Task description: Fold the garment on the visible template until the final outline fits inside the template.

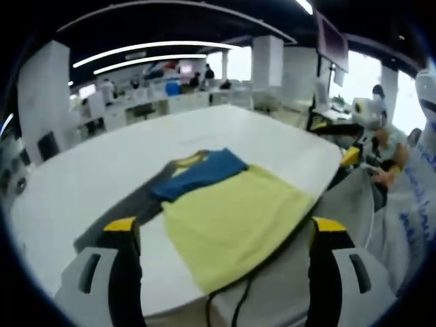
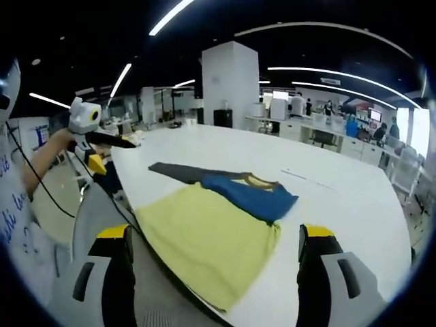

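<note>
Left gripper view: a limp yellow-and-blue fabric garment [image 1: 228,211] lies flat on the white surface [image 1: 82,184], over a dark grey template [image 1: 122,214]; the left tool [image 1: 228,228] hangs spread and empty.
Right gripper view: the right tool [image 2: 214,235] is likewise spread above the garment's near edge; light, soft cloth, probably best pinched at a corner or hem.

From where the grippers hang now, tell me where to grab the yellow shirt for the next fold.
Pinch the yellow shirt at its near hem corners, coming in low from the table edge nearest the grippers. That hem reaches or slightly overhangs the edge, so a jaw can probably slip beneath it there. Both grippers are open and clear of the fabric. The blue sleeve is already folded across the top.
</note>
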Demonstrator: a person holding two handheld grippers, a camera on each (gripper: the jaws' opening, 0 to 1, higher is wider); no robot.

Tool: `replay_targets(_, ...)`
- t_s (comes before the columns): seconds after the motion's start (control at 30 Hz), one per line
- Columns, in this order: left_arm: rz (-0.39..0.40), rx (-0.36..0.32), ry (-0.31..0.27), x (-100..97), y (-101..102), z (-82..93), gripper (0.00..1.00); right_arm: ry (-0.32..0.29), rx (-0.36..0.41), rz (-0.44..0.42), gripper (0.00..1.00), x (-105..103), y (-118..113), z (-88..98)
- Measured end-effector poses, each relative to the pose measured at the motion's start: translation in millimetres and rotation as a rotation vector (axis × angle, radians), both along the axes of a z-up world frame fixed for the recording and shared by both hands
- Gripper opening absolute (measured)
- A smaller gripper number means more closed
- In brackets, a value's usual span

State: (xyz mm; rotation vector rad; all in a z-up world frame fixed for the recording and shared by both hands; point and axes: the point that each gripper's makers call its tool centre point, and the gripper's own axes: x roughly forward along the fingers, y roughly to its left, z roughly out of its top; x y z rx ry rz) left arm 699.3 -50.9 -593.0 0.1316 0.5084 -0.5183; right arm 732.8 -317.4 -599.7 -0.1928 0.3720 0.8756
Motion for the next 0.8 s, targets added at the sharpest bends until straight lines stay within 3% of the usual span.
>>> replay_targets(0.4,-0.076,0.015,0.002,0.8,13,-4.9,0.99,-0.012,-0.039,-0.106,1.00,-6,-3,-4.6)
replay_targets(0.8,-0.077,-0.001,-0.023,4.1,40,-1.0,0.99,-0.027,-0.031,-0.179,1.00,-3,-7,-0.3)
